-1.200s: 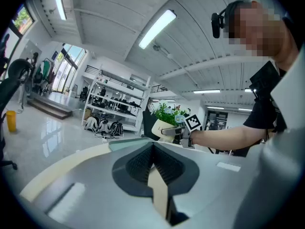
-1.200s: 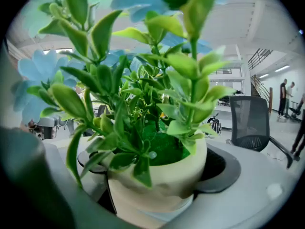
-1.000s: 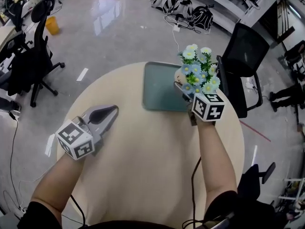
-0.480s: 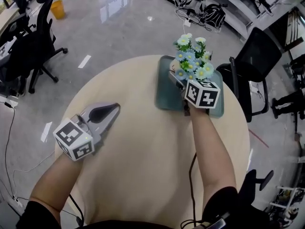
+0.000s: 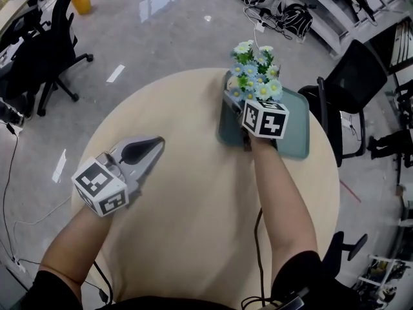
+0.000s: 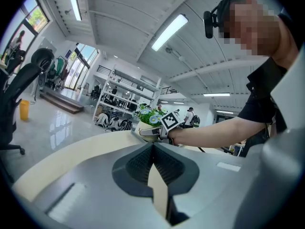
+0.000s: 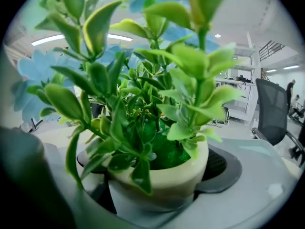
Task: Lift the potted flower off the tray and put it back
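Only the right gripper view shows the grip. The right gripper [image 5: 236, 102] has its jaws spread around the cream pot of the potted flower [image 7: 164, 182], pressing both sides. In the head view the flower is over the left end of the tray [image 5: 293, 137]; whether it touches is unclear. The left gripper [image 5: 146, 150] has its jaws together, empty, over the table [image 5: 193, 205].

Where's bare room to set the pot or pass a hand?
Bare: the tray's right half, beyond the right hand-held gripper, and the table's middle, between the forearms. Crowded: the tray's left end, where that gripper holds the potted flower, and the table's left under the left hand-held gripper.
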Motion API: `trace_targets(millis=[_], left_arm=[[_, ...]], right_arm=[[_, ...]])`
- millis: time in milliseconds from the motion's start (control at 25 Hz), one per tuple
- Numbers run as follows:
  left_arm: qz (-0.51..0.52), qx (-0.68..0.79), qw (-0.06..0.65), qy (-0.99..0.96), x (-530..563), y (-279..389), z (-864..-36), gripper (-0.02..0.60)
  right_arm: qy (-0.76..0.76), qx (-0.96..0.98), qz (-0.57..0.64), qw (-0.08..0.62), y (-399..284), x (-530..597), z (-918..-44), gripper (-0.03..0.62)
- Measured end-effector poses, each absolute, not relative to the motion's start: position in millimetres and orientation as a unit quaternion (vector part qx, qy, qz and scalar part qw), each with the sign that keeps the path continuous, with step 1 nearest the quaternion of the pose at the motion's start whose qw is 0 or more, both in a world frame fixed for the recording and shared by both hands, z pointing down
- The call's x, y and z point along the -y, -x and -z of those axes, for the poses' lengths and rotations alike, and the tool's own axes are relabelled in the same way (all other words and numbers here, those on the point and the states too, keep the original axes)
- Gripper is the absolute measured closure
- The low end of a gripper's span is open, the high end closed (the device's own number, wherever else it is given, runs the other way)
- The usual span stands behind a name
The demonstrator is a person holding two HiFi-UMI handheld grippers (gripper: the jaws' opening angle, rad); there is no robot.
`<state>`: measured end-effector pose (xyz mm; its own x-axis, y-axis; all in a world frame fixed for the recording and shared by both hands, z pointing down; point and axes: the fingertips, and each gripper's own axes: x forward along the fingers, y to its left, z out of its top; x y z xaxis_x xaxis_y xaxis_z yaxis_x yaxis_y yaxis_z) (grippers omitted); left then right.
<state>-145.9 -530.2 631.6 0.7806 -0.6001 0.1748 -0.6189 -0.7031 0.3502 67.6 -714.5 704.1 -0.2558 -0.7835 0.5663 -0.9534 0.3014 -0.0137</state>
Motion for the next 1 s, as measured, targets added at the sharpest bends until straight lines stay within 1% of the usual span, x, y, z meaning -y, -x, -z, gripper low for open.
trace_targets(millis=[80, 120, 360, 560, 600, 800, 1000], left_arm=[[-0.025, 0.331, 0.198, -0.922, 529, 145, -633, 0.584], [-0.026, 0.333, 0.197, -0.922, 528, 144, -633, 0.584], [-0.027, 0.339, 0.19, -0.921, 519, 150, -614, 0.584], [-0.018, 0.349, 0.188, -0.918, 502, 163, -583, 0.584], [-0.019, 0.349, 0.187, -0.918, 496, 166, -575, 0.584], [-0.021, 0.353, 0.173, -0.919, 460, 186, -531, 0.584], [-0.009, 0.362, 0.151, -0.92, 423, 214, -471, 0.584]], right_arm=[[-0.556, 0.773, -0.191, 0.237, -67, 713, -707, 0.016], [-0.551, 0.775, -0.198, 0.237, -66, 712, -708, -0.007], [-0.556, 0.774, -0.208, 0.22, -77, 687, -687, -0.007], [-0.566, 0.768, -0.219, 0.204, -100, 633, -662, -0.007], [-0.567, 0.768, -0.225, 0.197, -105, 621, -655, 0.002], [-0.573, 0.77, -0.228, 0.162, -125, 566, -599, 0.1], [-0.562, 0.794, -0.202, 0.113, -109, 509, -520, 0.206]])
